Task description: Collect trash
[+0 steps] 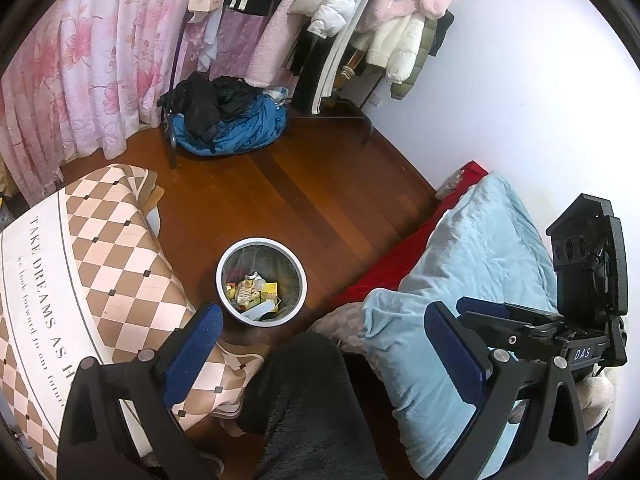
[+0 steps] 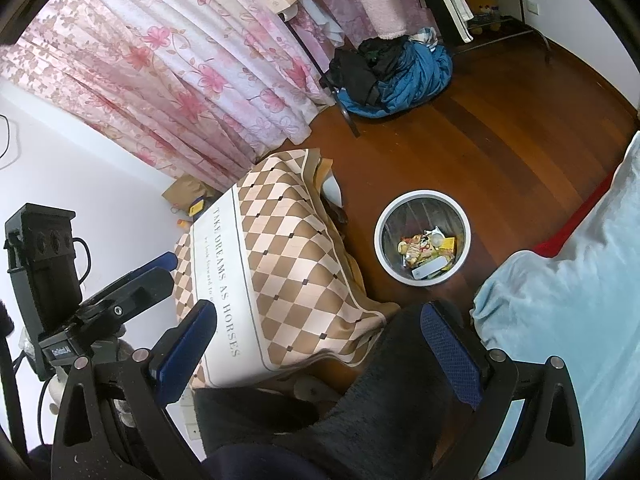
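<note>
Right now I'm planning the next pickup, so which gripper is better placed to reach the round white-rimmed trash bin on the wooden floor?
Probably left: the left gripper, open and empty, has the round white-rimmed trash bin just ahead.

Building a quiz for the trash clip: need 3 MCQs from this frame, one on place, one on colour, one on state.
1. Where does the bin stand?
A. On the wood floor between the checked cloth and the blue blanket
B. On the bed
C. Under the clothes rack

2. What colour is the bin's rim?
A. Red
B. White
C. Black

3. How is the left gripper?
A. Shut on a wrapper
B. Shut on the cloth
C. Open, nothing held

Answers:
1 A: the bin sits on bare floor, with the cloth on one side and the blanket on the other.
2 B: the ring around its top is white, with wrappers inside.
3 C: its blue pads stand wide apart with nothing gripped between them.
</note>
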The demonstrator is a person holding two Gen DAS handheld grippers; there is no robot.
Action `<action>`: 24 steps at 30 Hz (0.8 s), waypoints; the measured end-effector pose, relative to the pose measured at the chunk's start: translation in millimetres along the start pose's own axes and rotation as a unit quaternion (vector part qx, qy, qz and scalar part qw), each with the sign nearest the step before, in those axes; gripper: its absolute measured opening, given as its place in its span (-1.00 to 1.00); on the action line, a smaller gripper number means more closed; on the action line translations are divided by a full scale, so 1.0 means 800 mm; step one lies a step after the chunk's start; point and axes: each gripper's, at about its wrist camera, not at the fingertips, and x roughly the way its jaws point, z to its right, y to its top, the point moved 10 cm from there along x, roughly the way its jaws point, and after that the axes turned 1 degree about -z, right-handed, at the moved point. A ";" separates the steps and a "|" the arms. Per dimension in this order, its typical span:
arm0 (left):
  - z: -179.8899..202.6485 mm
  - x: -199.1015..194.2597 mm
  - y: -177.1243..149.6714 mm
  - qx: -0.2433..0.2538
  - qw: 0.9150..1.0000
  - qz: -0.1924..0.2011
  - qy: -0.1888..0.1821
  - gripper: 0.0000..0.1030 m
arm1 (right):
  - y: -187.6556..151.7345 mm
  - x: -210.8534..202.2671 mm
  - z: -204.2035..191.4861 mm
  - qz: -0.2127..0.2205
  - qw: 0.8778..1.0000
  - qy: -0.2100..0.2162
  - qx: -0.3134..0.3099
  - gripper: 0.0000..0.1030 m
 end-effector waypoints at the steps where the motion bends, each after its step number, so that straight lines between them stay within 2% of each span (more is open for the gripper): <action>1: 0.001 0.000 0.000 0.000 1.000 0.000 -0.001 1.00 | -0.001 0.000 0.000 0.000 1.000 -0.002 0.000 1.00; 5: 0.004 0.000 0.000 0.000 1.000 -0.001 -0.003 1.00 | -0.002 -0.002 -0.003 0.003 1.000 -0.013 -0.005 1.00; 24: 0.006 0.000 0.003 0.000 1.000 -0.001 -0.006 1.00 | 0.002 -0.007 -0.013 0.006 1.000 -0.014 -0.006 1.00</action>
